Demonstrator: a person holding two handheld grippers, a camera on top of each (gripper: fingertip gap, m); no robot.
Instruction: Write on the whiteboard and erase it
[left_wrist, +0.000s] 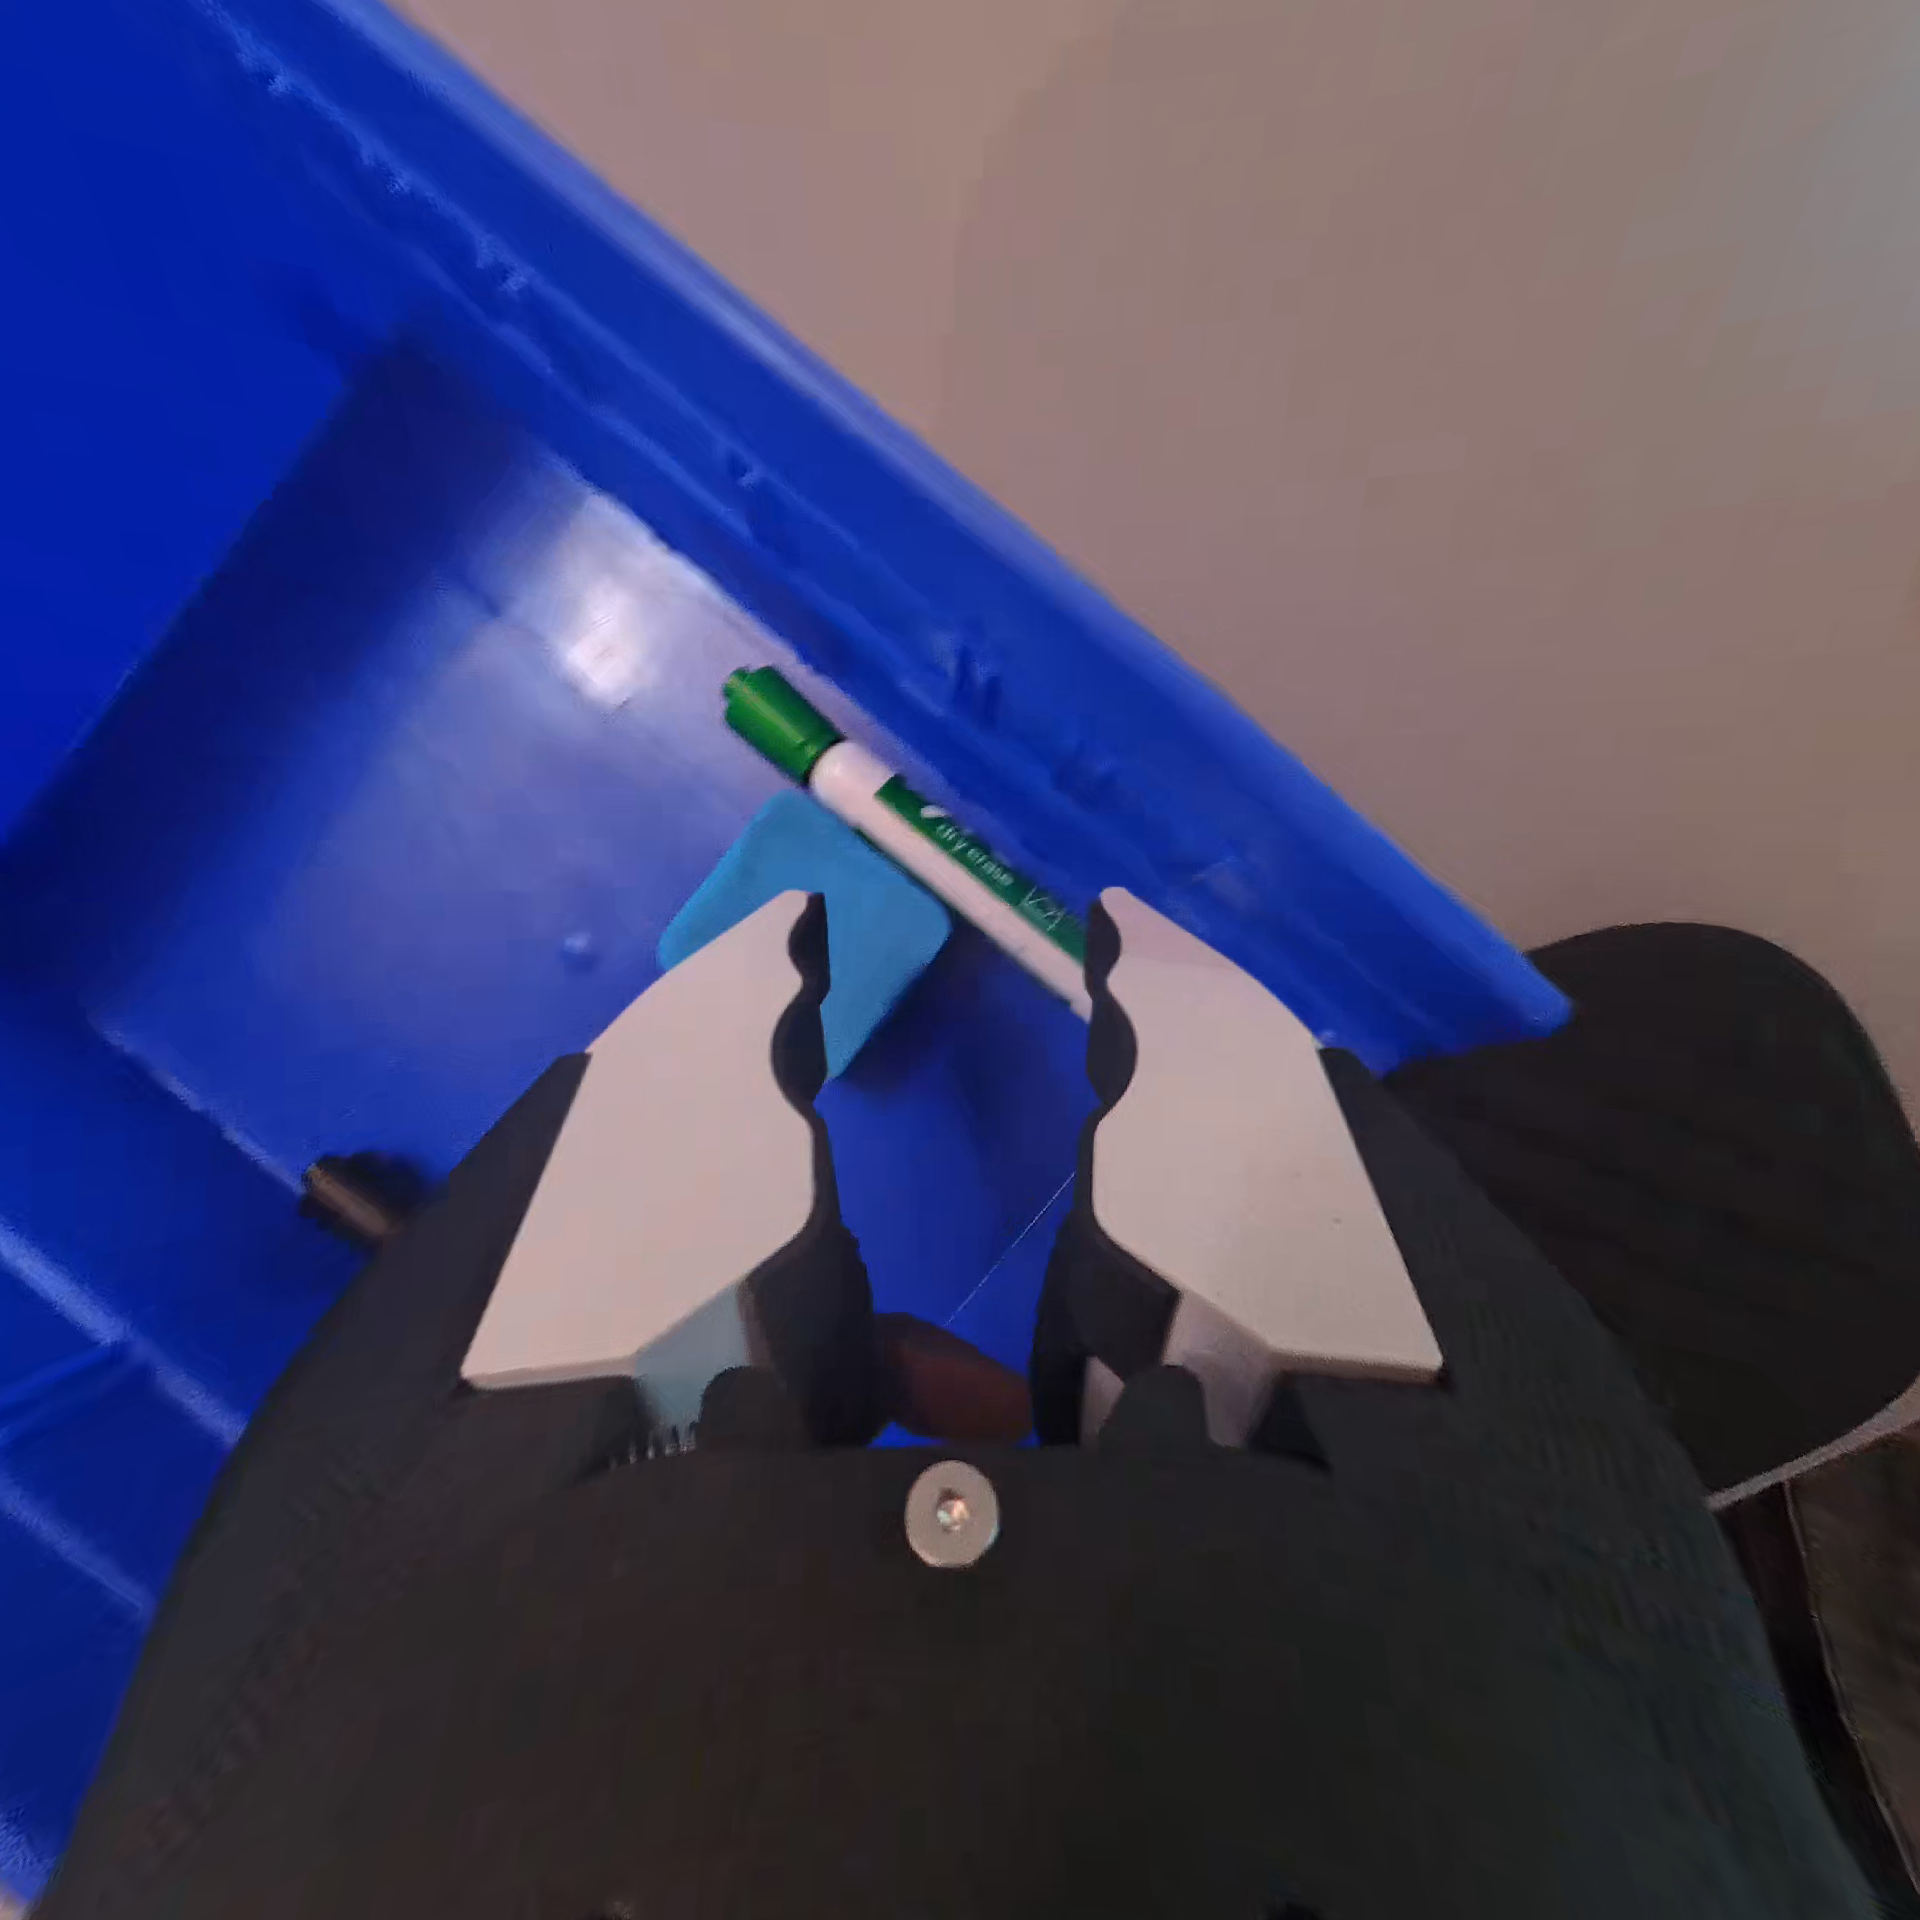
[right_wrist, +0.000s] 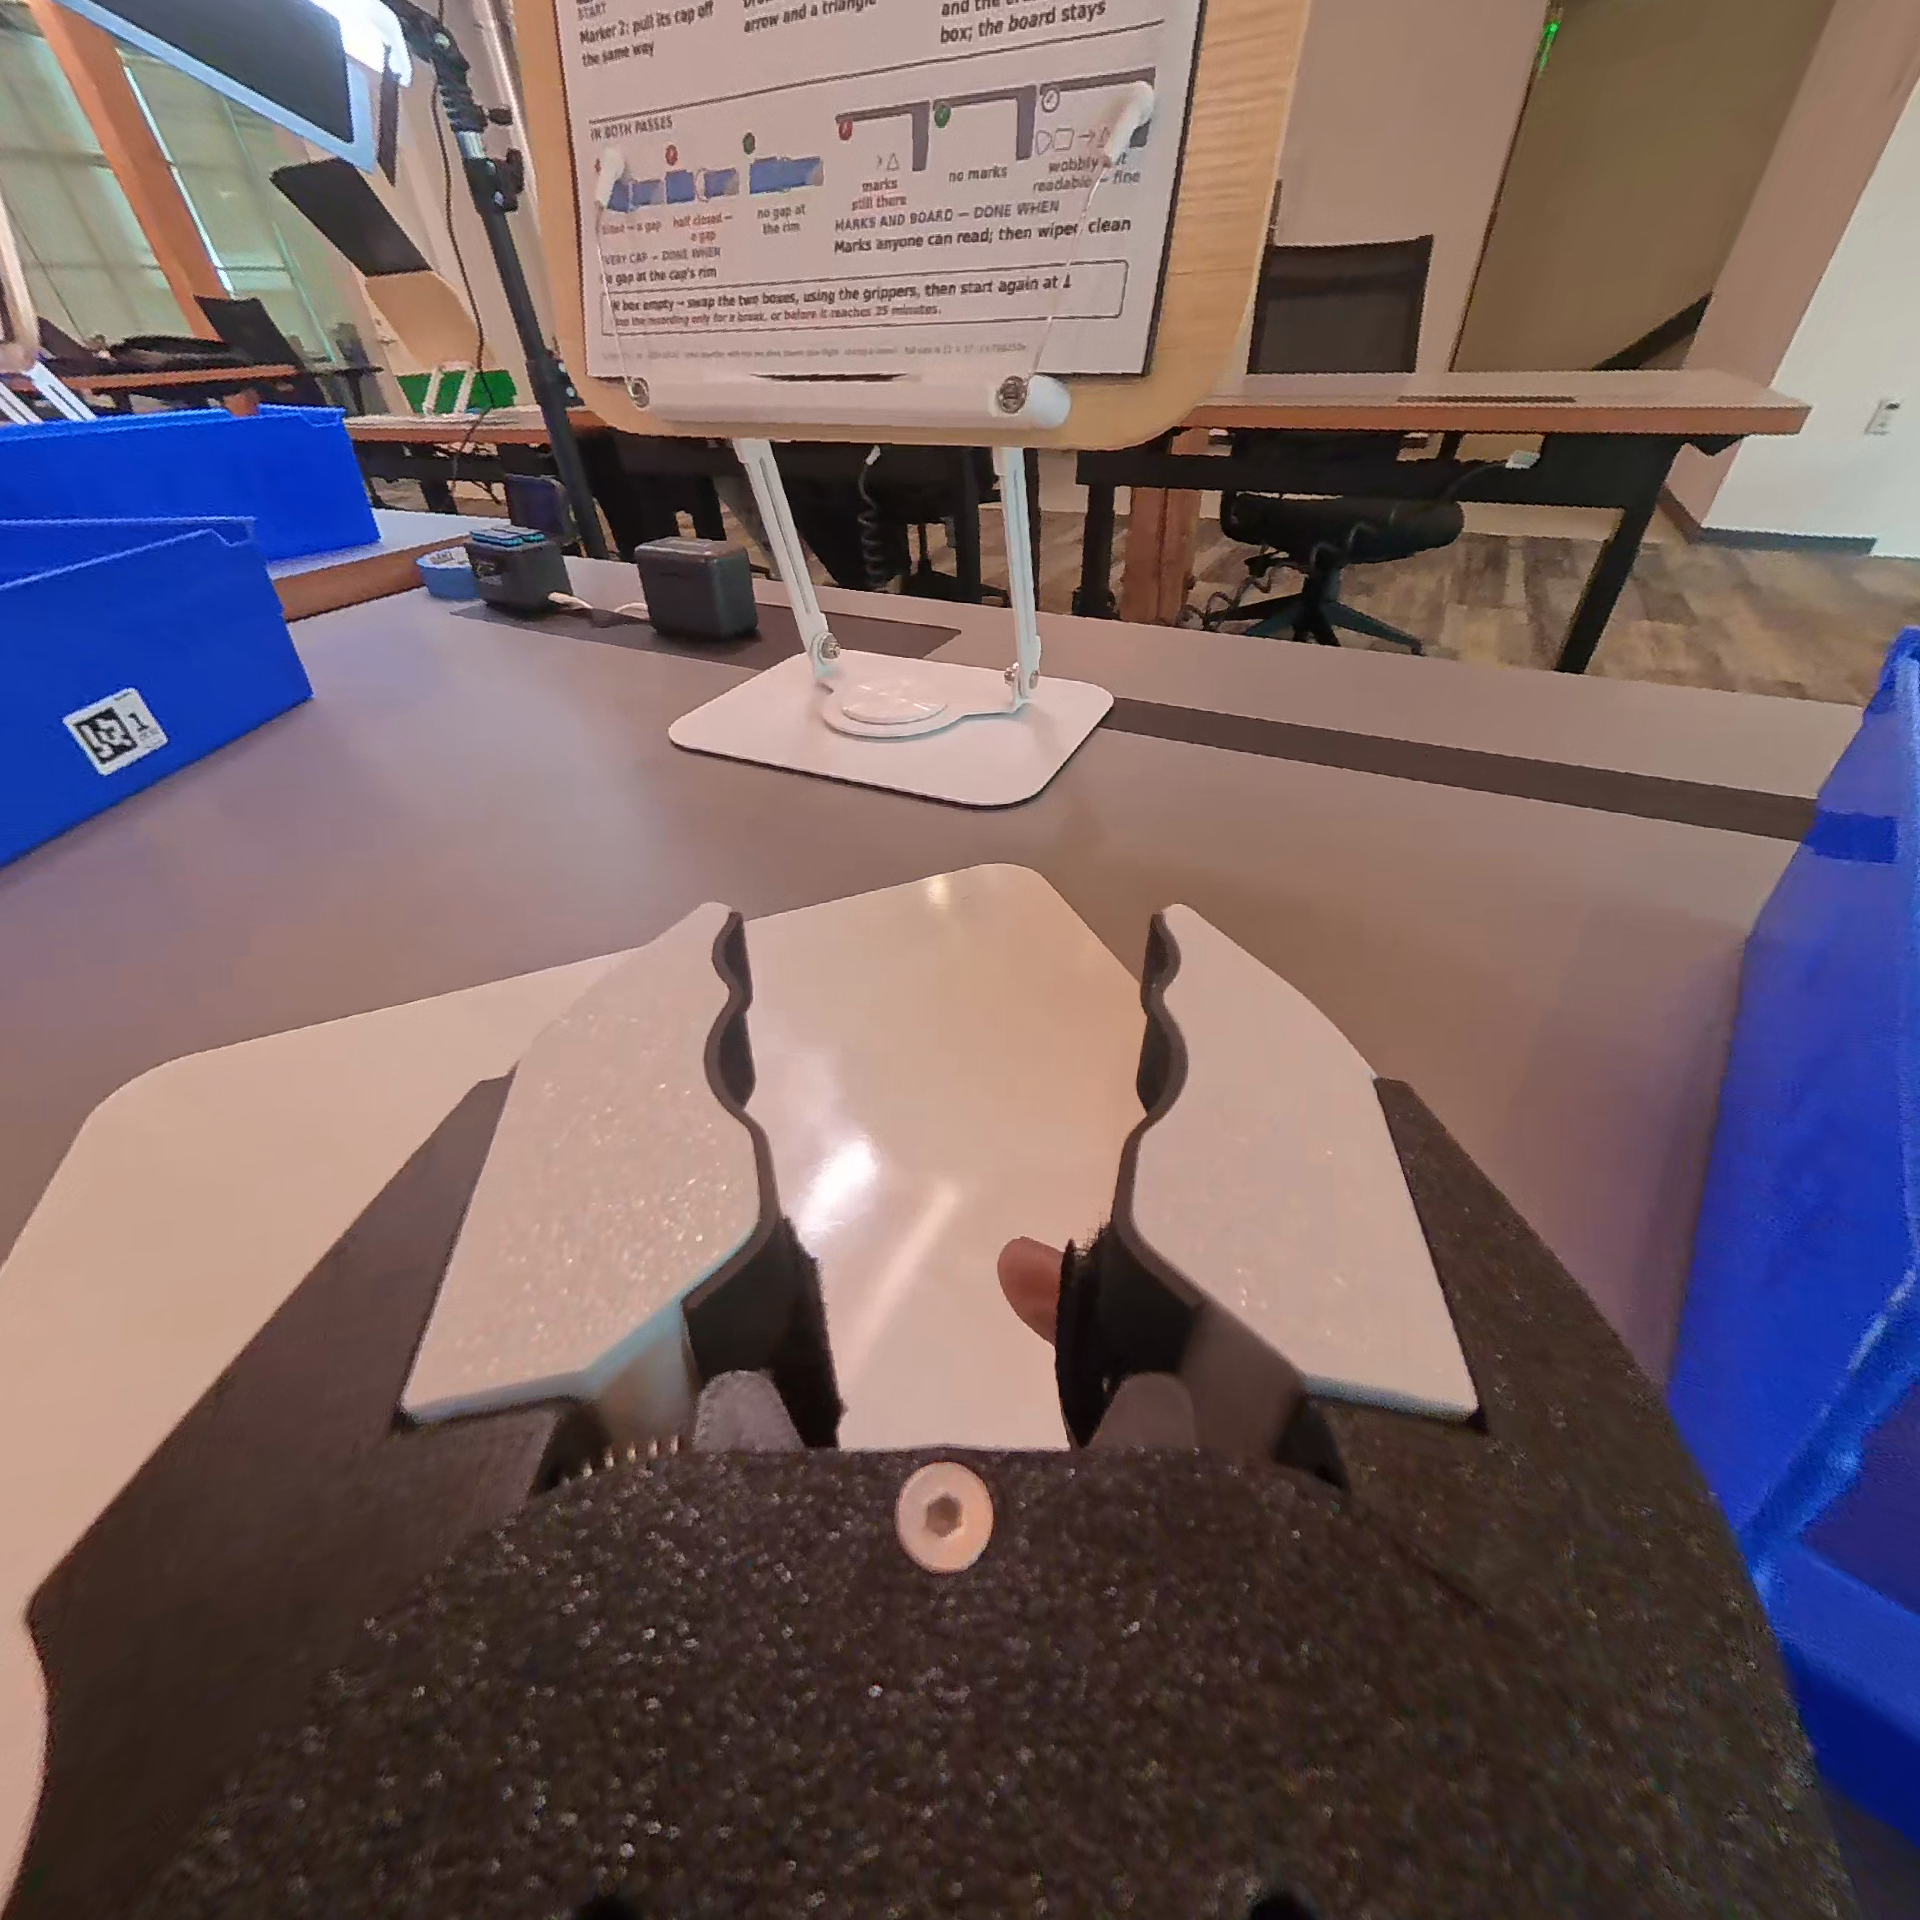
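Left gripper (left_wrist: 951, 935), jaws released, hangs mid-frame inside blue plastic bin (left_wrist: 312, 727); green-capped white marker (left_wrist: 914, 842) against far wall. Right gripper (right_wrist: 940, 956), released, over glossy whiteboard (right_wrist: 935, 1039), edges clear.

The right hand-held gripper (right_wrist: 940, 935) hangs open and bare over a white whiteboard (right_wrist: 935, 1039) on the grey table (right_wrist: 1351, 883).

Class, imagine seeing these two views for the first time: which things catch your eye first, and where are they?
In the left wrist view, a green marker lies along the wall inside a blue bin, beside a light blue eraser, just beyond the open left gripper. In the right wrist view, the open right gripper hovers over a whiteboard.
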